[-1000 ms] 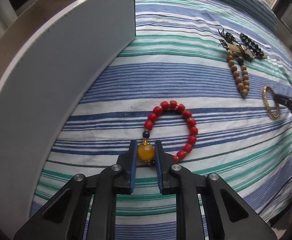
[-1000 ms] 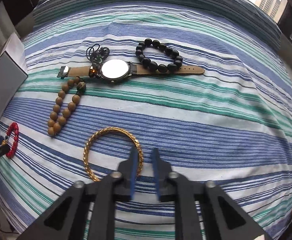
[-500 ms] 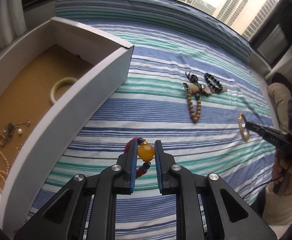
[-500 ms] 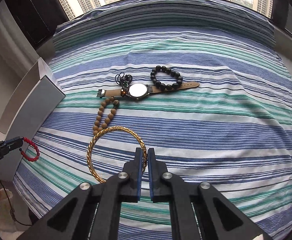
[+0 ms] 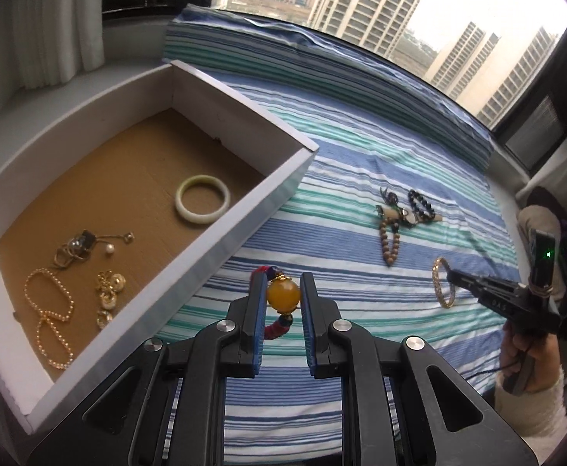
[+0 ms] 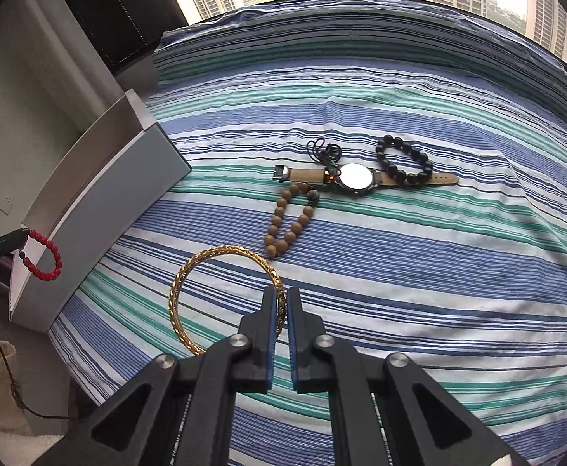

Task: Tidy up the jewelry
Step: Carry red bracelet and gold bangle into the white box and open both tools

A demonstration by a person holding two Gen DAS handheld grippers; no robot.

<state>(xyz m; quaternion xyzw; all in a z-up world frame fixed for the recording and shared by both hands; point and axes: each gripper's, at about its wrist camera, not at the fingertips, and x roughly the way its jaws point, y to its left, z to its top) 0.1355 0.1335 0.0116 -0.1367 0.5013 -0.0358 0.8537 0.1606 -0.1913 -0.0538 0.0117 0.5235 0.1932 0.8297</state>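
Two pieces lifted at once above the striped bedspread (image 6: 399, 256). Left gripper (image 5: 282, 298) clamped on the amber bead of the red bead bracelet (image 6: 46, 252), the loop dangling clear of the cloth just beside the near long wall of the white box (image 5: 244, 229). Right gripper (image 6: 282, 312) pinched tight on the rim of the gold bangle (image 6: 213, 295), held up over the near edge of the bedspread.

Already inside the box, on its brown floor: pale jade bangle (image 5: 202, 204) toward the far end, pearl strand (image 5: 50, 310), gold earrings (image 5: 108, 295) and a tangle of rings and chain (image 5: 77, 248) toward the near end. Judged roughly halfway done.

Left lying mid-bedspread, bunched together: wristwatch (image 6: 355, 176) with tan strap, black bead bracelet (image 6: 403, 159) overlapping the strap, wooden bead bracelet (image 6: 287, 225) touching the other strap end, and a small dark corded charm (image 6: 324, 151) at the far side of the watch.

Hard to read: most of the red beads hidden behind the pads in the left wrist view; exact make-up of the ring tangle and the charm too small to tell; near corner of the box cut off.
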